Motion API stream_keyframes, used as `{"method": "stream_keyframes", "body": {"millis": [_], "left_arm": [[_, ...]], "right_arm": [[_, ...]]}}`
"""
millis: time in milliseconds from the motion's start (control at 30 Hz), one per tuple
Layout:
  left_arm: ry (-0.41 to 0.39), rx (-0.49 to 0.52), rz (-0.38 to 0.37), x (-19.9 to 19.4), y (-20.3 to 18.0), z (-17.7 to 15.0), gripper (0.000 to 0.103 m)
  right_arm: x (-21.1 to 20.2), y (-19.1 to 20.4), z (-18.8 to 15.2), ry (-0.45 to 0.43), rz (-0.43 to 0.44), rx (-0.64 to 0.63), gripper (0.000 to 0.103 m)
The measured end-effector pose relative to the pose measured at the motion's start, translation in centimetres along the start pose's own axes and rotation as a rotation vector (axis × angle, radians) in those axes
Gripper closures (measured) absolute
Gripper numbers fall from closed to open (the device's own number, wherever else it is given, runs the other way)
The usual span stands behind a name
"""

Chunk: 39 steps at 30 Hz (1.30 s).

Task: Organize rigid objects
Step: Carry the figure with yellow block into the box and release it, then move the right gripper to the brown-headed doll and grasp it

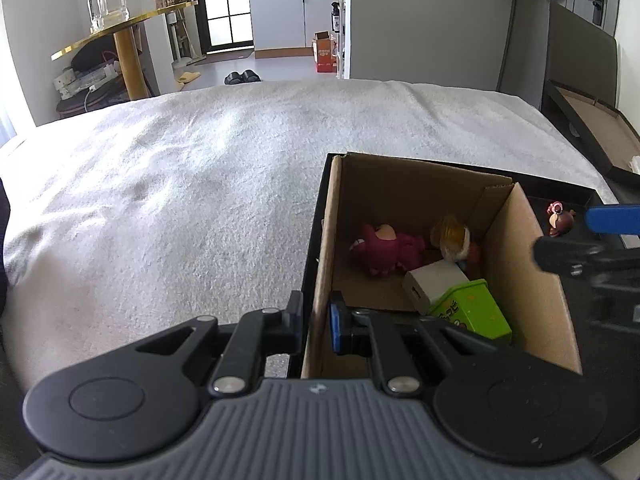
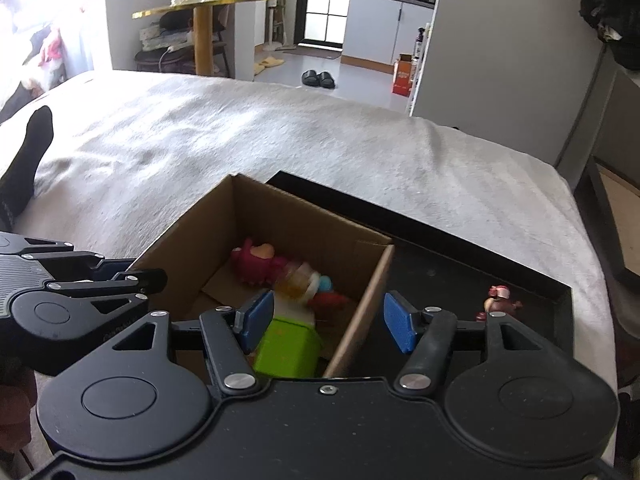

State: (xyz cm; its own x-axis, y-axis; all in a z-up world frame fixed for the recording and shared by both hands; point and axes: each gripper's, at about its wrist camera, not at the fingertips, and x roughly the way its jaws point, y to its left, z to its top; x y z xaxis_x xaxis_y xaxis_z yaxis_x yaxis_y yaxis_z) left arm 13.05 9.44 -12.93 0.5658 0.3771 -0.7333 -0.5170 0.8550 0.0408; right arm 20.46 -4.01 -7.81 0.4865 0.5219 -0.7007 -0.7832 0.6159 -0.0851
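Note:
A brown cardboard box (image 1: 532,280) (image 2: 360,292) stands in a black tray (image 2: 440,276) on the bed. Inside lie a magenta bear toy (image 1: 384,248) (image 2: 256,260), a blurred yellow-and-red figure (image 1: 452,240) (image 2: 308,284), a white block (image 1: 432,284) and a green box (image 1: 472,312) (image 2: 288,348). A small brown figurine (image 1: 560,218) (image 2: 498,302) stands in the tray right of the box. My left gripper (image 1: 316,324) is shut on the box's left wall. My right gripper (image 2: 328,320) is open above the box's right wall, holding nothing.
The bed's white blanket (image 1: 180,184) spreads to the left and beyond. A second black tray (image 1: 592,128) lies at the bed's far right. A black-socked foot (image 2: 28,156) rests on the bed at left. A gold side table (image 1: 124,36) stands past the bed.

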Motion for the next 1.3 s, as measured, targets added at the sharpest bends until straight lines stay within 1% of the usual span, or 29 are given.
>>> {"method": "stream_keyframes", "body": {"millis": [200,367,400,433,467,500,533,700,1067,1133,1300], "left_arm": [[-0.009,0.030,0.020,-0.6,-0.7,0.4,0.089],[0.028,0.049,0.030,-0.6,-1.2,0.7,0.083],[0.034,0.050,0.033,-0.6,-1.3,0.8,0.078],[0.035,0.051,0.037,-0.6,-1.3,0.8,0.069],[0.034,0.054,0.042,-0.7,-1.4,0.8,0.064],[0.031,0.058,0.047,-0.8,-1.5,0.9,0.055],[0.024,0.064,0.053,-0.9,-1.6,0.9,0.049],[0.014,0.082,0.059,-1.2,-2.2,1.3,0.036],[0.027,0.107,0.083,-0.7,-3.2,1.7,0.027],[0.029,0.109,0.092,-0.6,-3.4,1.8,0.024],[0.042,0.120,0.111,0.1,-3.7,2.0,0.023]], "right_arm": [[-1.7,-2.0,-0.7,-0.025,-0.020,0.034,0.042],[-2.2,-3.5,-1.3,-0.023,-0.036,0.060,0.041],[-2.2,-3.7,-1.5,-0.021,-0.038,0.066,0.040],[-2.2,-3.9,-1.7,-0.019,-0.040,0.071,0.040],[-2.2,-4.2,-1.9,-0.016,-0.041,0.078,0.040],[-2.2,-4.4,-2.1,-0.013,-0.041,0.083,0.040],[-2.3,-4.6,-2.3,-0.011,-0.042,0.088,0.040],[-2.0,-5.7,-3.0,-0.001,-0.046,0.116,0.040],[-0.7,-8.3,-4.4,0.020,-0.075,0.185,0.038],[-0.3,-8.8,-4.5,0.023,-0.084,0.198,0.036],[0.5,-9.9,-5.0,0.030,-0.098,0.225,0.031]]}}
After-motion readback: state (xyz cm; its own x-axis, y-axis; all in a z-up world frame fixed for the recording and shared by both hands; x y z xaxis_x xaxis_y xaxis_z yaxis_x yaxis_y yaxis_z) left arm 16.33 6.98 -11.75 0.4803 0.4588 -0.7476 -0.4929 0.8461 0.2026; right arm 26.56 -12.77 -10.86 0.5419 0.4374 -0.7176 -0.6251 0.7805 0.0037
